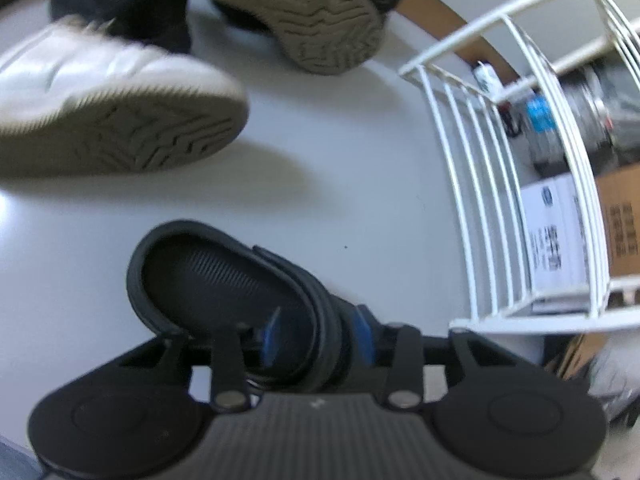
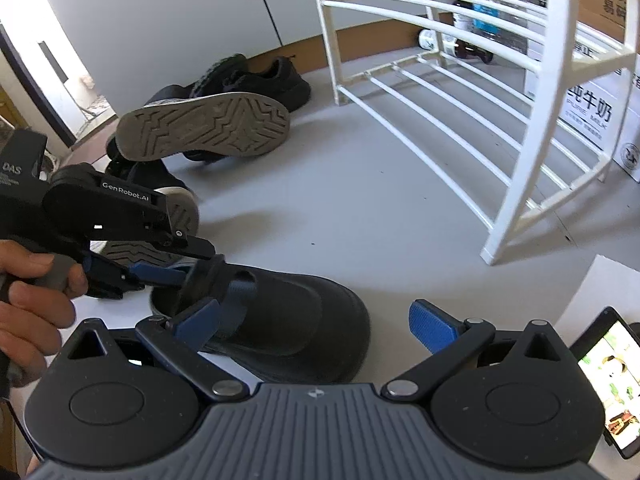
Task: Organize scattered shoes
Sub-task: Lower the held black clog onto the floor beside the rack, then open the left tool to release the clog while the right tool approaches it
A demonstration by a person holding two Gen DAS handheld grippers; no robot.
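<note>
A black clog [image 2: 280,320] with a heel strap lies on the grey floor; it also shows in the left wrist view [image 1: 224,280]. My left gripper [image 1: 316,332] is shut on the clog's side wall and strap; it shows in the right wrist view [image 2: 180,276] coming from the left. My right gripper [image 2: 316,324] is open, its left finger at the clog's opening, its right finger clear of the toe. A white sneaker [image 1: 100,108] lies on its side beyond, with a tan-soled sneaker [image 2: 208,126] and black shoes [image 2: 256,80] behind.
A white wire shoe rack [image 2: 460,92] stands at the right; it also shows in the left wrist view [image 1: 500,184]. Cartons [image 2: 592,116] and bottles [image 2: 492,12] sit behind it. A phone [image 2: 604,376] lies at the lower right. A wall with a brown baseboard [image 2: 360,36] runs behind.
</note>
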